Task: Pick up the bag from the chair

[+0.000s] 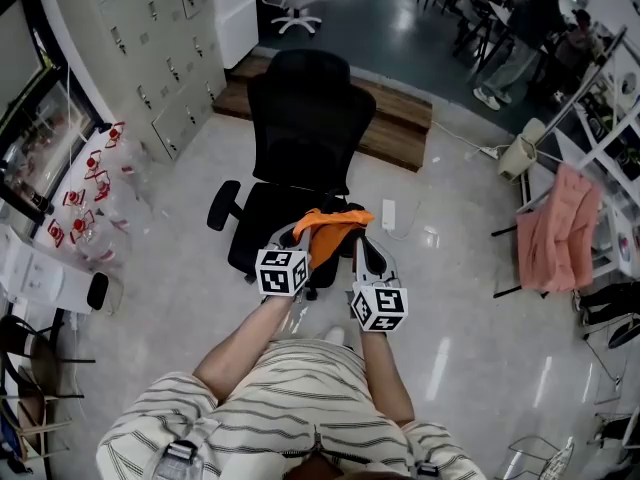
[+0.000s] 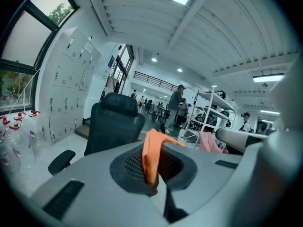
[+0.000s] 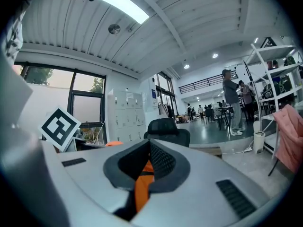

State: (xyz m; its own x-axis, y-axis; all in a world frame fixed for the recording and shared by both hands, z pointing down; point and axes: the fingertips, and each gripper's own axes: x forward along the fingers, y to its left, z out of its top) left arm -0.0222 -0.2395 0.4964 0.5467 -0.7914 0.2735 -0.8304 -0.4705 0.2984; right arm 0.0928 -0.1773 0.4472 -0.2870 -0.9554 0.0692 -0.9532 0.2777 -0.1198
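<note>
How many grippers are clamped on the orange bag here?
2. The left gripper holds the bag at its left end, the right gripper at its right, near the black chair.

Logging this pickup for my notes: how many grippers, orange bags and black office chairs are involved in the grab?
orange bag: 1
black office chair: 1
grippers: 2, left gripper and right gripper, both clamped on the bag
Total: 4

The chair [image 1: 308, 118] stands straight ahead, its tall backrest and its armrest [image 1: 223, 205] closing the way forward. Open floor [image 1: 455, 308] lies to its right as far as the pink cloth [image 1: 560, 230]. On the left a narrower strip runs between the chair, the bottles [image 1: 92, 193] and the lockers [image 1: 150, 48].
</note>
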